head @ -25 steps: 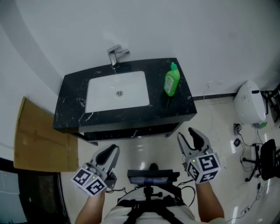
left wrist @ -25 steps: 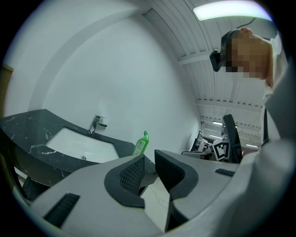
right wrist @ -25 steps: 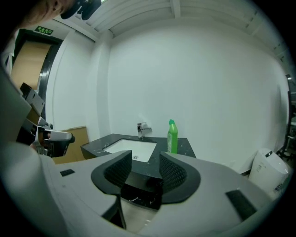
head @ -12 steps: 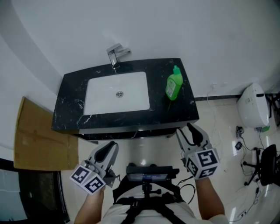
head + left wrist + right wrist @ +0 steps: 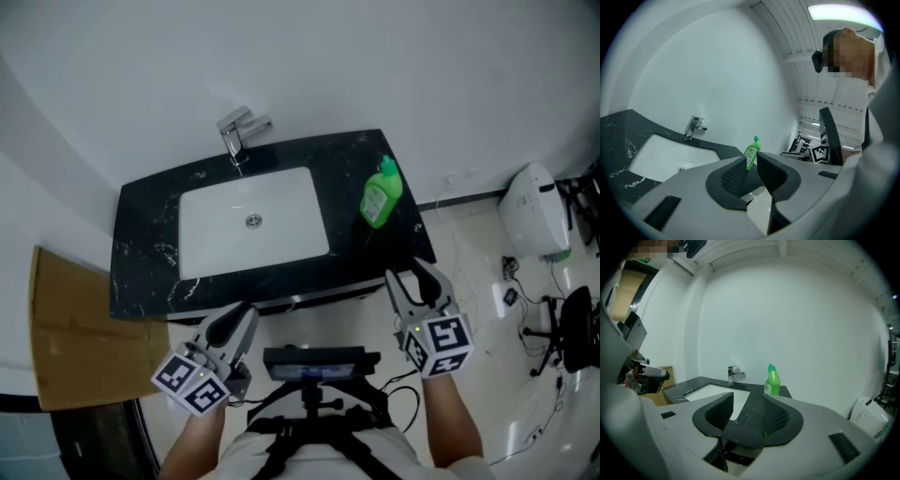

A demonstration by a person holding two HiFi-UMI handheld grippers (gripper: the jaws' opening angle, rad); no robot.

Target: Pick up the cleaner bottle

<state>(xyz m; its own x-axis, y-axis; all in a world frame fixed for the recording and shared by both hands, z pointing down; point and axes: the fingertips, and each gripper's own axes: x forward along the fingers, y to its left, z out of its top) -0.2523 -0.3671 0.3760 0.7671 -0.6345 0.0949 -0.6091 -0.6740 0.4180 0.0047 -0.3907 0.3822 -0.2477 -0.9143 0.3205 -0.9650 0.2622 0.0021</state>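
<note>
While I hold both tools short of it, the black counter [image 5: 150, 234] fills the middle of my head view, with a cardboard sheet [image 5: 66, 328] at its eight o'clock. Its white basin [image 5: 281, 211] sits left of centre. My left gripper [image 5: 234, 326] hovers at the basin's six o'clock, jaws narrowly apart and empty. My right gripper [image 5: 412, 281] hangs at the basin's five o'clock, jaws moderately parted, nothing between them. The green cleaner bottle [image 5: 380, 197] stands upright on the counter at the basin's three o'clock, well apart from both grippers. The faucet [image 5: 239, 131] stands at the basin's twelve o'clock.
</note>
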